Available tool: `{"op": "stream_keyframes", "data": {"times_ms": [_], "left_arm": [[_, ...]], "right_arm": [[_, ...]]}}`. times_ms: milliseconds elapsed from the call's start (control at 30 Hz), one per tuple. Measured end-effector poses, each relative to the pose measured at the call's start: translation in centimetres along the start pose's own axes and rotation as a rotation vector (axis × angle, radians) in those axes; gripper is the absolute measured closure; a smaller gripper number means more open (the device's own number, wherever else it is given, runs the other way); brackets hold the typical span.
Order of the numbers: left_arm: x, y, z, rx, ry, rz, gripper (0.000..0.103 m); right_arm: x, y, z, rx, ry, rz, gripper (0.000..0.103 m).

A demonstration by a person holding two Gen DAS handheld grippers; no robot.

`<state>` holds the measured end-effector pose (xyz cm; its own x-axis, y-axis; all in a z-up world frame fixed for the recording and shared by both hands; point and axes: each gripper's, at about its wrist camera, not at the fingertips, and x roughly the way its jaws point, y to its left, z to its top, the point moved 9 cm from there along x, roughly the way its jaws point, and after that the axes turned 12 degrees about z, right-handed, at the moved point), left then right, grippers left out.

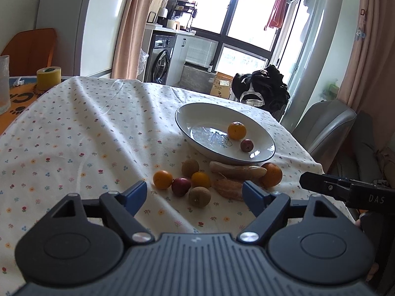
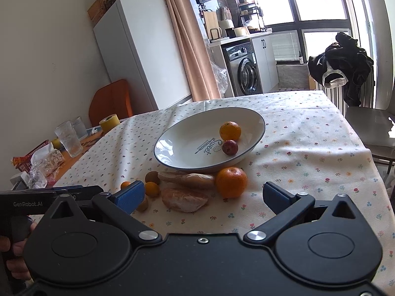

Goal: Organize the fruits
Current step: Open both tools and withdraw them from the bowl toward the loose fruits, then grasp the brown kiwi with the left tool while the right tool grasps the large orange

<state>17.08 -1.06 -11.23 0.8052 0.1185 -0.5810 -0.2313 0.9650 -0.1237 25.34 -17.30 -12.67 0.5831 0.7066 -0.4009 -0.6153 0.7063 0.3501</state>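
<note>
A white bowl [image 1: 197,120] [image 2: 182,143] with a dark rim holds an orange [image 1: 236,130] [image 2: 230,130] and a small red fruit [image 1: 246,145] [image 2: 230,147]. In front of it on the flowered cloth lie loose fruits: a big orange [image 1: 272,174] [image 2: 231,182], two small oranges [image 1: 162,179] [image 1: 201,179], a red fruit [image 1: 181,186], two brown kiwis [image 1: 190,167] [image 1: 199,196] and two pale bread-like pieces [image 1: 237,169] [image 2: 184,199]. My left gripper [image 1: 194,193] is open just short of the pile. My right gripper [image 2: 203,194] is open too, hovering near the big orange.
A yellow tape roll [image 1: 49,74] [image 2: 109,122], drinking glasses [image 2: 68,138] and crumpled wrappers [image 2: 44,165] sit at the table's left end. A grey chair [image 1: 323,125] stands by the right edge, with dark clothes [image 2: 343,66] on a rack behind.
</note>
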Motion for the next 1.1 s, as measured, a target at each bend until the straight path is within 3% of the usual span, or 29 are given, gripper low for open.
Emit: {"op": "stream_keyframes", "data": {"times_ms": [367, 567, 800, 967, 1100], "left_arm": [[2.2, -0.6, -0.6, -0.003, 0.033, 0.003, 0.021], [3.4, -1.2, -1.2, 0.004, 0.065, -0.01, 0.048], [4.7, -1.7, -1.7, 0.003, 0.094, -0.011, 0.056], [5.6, -2.1, -1.9, 0.001, 0.114, -0.006, 0.061], [6.3, -2.1, -1.9, 0.003, 0.112, 0.017, 0.077]], "right_arm": [[0.2, -2.0, -0.4, 0.026, 0.005, 0.003, 0.0], [0.6, -2.6, -0.7, 0.02, 0.013, 0.003, 0.002], [1.4, -3.2, -1.0, 0.037, 0.033, 0.022, 0.018], [2.3, -3.4, -1.2, 0.039, 0.048, 0.028, 0.024], [3.1, -3.6, -1.1, 0.032, 0.055, 0.021, 0.03]]}}
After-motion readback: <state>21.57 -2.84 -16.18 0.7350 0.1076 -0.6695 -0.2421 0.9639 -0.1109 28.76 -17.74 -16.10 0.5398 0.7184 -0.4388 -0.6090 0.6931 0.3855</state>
